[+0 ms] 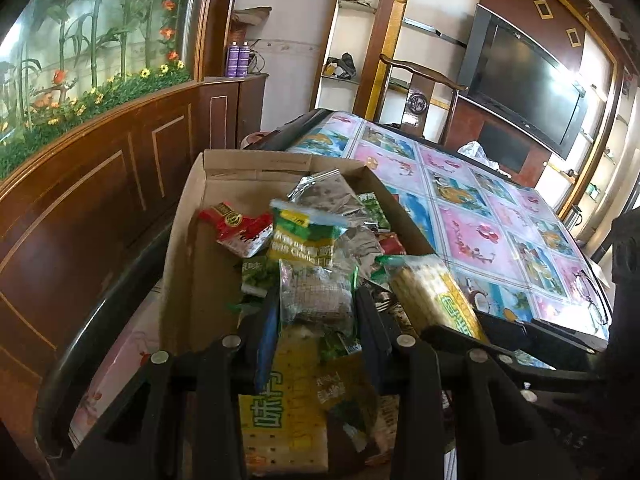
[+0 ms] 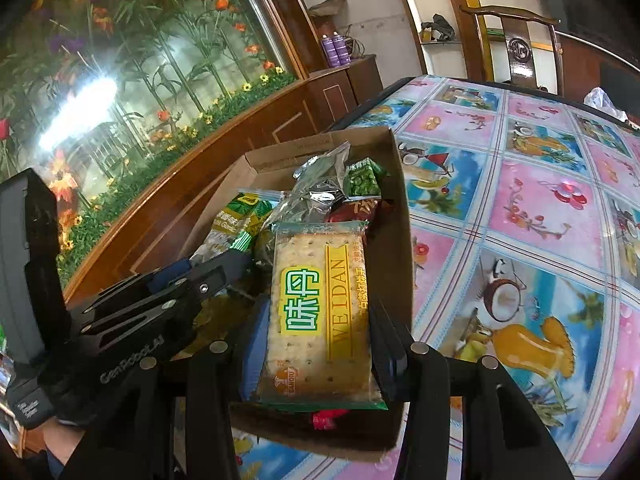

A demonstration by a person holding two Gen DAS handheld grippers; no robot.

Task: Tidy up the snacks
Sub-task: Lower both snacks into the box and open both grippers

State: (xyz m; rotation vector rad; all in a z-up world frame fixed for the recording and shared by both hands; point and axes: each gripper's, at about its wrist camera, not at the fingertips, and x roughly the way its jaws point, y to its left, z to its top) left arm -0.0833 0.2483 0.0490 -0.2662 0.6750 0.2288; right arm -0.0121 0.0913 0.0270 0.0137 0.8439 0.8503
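Note:
An open cardboard box (image 1: 188, 248) stands at the table's left edge, piled with several snack packets. In the left wrist view my left gripper (image 1: 318, 314) is shut on a clear snack packet (image 1: 316, 292) with pale brown contents, just above the pile. In the right wrist view my right gripper (image 2: 318, 312) is shut on a Weidan cracker pack (image 2: 316, 308), held flat over the box's (image 2: 400, 216) near right part. The cracker pack (image 1: 432, 292) also shows to the right of the left gripper. The left gripper (image 2: 216, 266) reaches in from the left.
A glossy fruit-and-flower tablecloth (image 2: 520, 208) covers the table to the right of the box. A wooden chair (image 1: 420, 92) and a white plastic bag (image 2: 600, 100) are at the far side. A wooden cabinet with artificial flowers (image 1: 100, 152) runs along the left.

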